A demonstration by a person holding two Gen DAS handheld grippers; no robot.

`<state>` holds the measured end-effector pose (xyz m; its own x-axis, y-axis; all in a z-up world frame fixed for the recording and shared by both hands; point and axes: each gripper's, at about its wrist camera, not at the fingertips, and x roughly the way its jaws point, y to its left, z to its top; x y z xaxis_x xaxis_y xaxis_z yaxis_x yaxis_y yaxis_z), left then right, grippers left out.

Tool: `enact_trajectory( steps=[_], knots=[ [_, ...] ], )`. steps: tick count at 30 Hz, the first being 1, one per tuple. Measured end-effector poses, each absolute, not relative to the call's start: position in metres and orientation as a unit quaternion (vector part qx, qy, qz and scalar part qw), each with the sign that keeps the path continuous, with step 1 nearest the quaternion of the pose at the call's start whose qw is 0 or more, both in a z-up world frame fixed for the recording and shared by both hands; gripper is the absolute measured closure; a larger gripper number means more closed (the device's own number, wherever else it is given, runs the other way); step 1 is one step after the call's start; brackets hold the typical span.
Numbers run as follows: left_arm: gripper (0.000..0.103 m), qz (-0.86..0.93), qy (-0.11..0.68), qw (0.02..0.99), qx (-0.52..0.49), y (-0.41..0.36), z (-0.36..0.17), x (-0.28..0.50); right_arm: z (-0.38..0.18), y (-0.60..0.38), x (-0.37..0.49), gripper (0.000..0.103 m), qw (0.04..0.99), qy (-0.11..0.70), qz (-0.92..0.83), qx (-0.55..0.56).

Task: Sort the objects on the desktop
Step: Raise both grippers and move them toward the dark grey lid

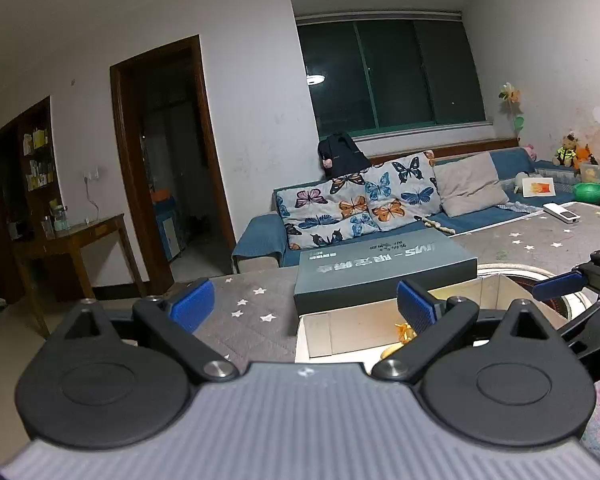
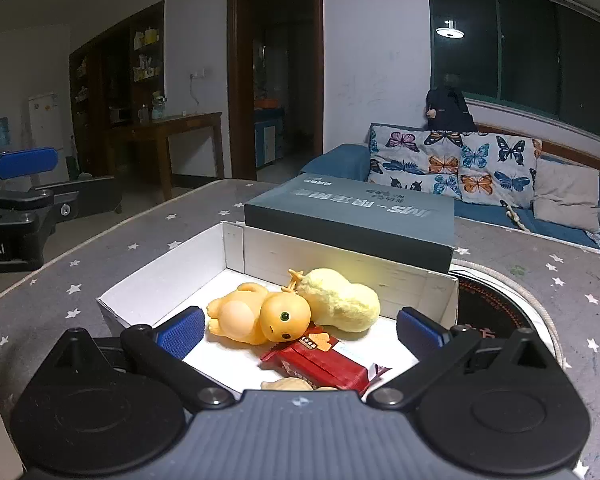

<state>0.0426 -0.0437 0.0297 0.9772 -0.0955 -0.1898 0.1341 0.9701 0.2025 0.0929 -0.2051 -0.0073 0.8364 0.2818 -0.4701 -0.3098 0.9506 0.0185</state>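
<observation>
A white cardboard box (image 2: 340,258) sits on the star-patterned table cover. Inside lie an orange toy figure (image 2: 256,314), a pale yellow plush peanut (image 2: 344,296) and a red snack packet (image 2: 320,362). My right gripper (image 2: 300,328) hangs open over the box, its blue pads either side of the toys, touching none. My left gripper (image 1: 306,306) is open at the box's left edge (image 1: 306,330), nothing between its pads; only a bit of orange toy (image 1: 404,332) shows there. Each gripper appears at the edge of the other's view.
A dark grey flat box (image 2: 352,216) lies right behind the white box. A round dark cooktop with a white rim (image 2: 496,312) sits to the right. A white remote (image 1: 560,213) lies far back on the table. A sofa with butterfly cushions (image 1: 360,200) stands beyond.
</observation>
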Motion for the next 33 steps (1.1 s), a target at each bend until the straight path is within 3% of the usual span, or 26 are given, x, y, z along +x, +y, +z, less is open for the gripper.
enact_trajectory(
  steps=[9, 33],
  knots=[
    [0.000, -0.055, 0.063, 0.989, 0.121, -0.048, 0.029, 0.038, -0.007, -0.203, 0.089, 0.000, 0.961, 0.231, 0.150, -0.033],
    [0.000, -0.038, -0.004, 0.989, 0.145, -0.061, 0.031, 0.026, 0.000, -0.199, 0.081, 0.000, 0.967, 0.203, 0.142, -0.059]
  ],
)
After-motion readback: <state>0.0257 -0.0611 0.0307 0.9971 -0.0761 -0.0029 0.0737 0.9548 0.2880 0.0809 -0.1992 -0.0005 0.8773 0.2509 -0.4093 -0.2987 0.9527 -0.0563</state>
